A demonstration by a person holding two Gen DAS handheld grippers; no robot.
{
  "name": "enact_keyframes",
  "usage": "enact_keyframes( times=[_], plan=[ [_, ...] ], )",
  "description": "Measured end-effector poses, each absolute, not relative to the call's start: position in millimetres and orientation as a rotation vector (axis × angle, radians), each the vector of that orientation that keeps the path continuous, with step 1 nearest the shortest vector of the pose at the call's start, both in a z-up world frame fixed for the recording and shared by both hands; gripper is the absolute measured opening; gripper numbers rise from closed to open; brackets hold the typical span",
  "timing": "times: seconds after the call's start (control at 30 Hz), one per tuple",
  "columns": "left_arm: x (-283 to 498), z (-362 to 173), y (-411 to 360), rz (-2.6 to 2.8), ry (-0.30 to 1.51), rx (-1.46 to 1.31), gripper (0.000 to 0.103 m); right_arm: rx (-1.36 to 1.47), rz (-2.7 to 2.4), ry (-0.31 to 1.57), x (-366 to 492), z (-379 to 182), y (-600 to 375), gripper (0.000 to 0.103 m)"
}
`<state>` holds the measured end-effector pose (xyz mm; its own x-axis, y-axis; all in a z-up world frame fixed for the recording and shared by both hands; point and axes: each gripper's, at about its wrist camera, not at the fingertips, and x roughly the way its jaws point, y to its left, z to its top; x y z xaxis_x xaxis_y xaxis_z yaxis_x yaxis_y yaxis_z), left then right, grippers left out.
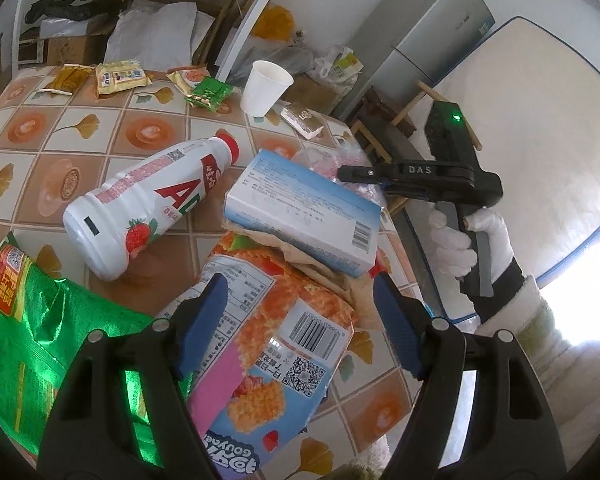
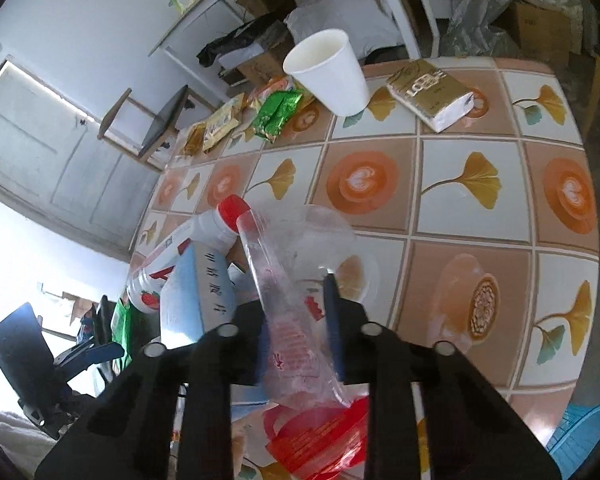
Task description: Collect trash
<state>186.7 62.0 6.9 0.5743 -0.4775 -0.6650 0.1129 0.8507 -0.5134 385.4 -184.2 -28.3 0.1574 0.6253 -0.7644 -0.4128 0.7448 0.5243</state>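
Note:
My left gripper (image 1: 300,320) stands open, its blue pads (image 1: 204,316) on either side of an orange and blue snack bag (image 1: 276,344) lying on the table. Just beyond it, a blue and white box (image 1: 304,216) rests on brown paper, beside a fallen white bottle (image 1: 152,208) with a red cap. My right gripper (image 2: 296,320) is shut on a clear plastic wrapper (image 2: 288,280) with red print, above the table. In the left wrist view that gripper (image 1: 342,174) is held by a gloved hand (image 1: 468,240) behind the box.
A white paper cup (image 2: 328,72), a gold pack (image 2: 432,96) and green sachets (image 2: 276,114) lie at the far side of the tiled tablecloth (image 2: 476,184). A green bag (image 1: 20,320) sits left of my left gripper. A blue basket (image 2: 580,428) stands below the table's edge.

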Motion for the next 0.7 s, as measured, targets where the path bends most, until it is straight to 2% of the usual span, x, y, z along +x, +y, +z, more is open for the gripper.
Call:
enact_keyframes(
  times=[0.13,0.37,0.5,0.7],
  plan=[
    [183.8,9.2,69.0,-0.362,0.891,-0.477,0.071,0.243,0.696,1.125,368.4,-12.1,-193.7,0.010],
    [194.0,13.1,72.3,-0.381,0.915,-0.505,0.071,0.355,0.545,0.901,323.6,26.3,-237.2,0.009],
    [218.4,15.3,71.6,-0.391,0.989,-0.547,0.072,0.445,0.451,0.803,301.6,39.7,-269.0,0.009],
    [263.4,5.9,63.2,-0.404,1.085,-0.630,0.076,0.521,0.410,0.727,268.8,51.6,-296.8,0.009]
  ],
)
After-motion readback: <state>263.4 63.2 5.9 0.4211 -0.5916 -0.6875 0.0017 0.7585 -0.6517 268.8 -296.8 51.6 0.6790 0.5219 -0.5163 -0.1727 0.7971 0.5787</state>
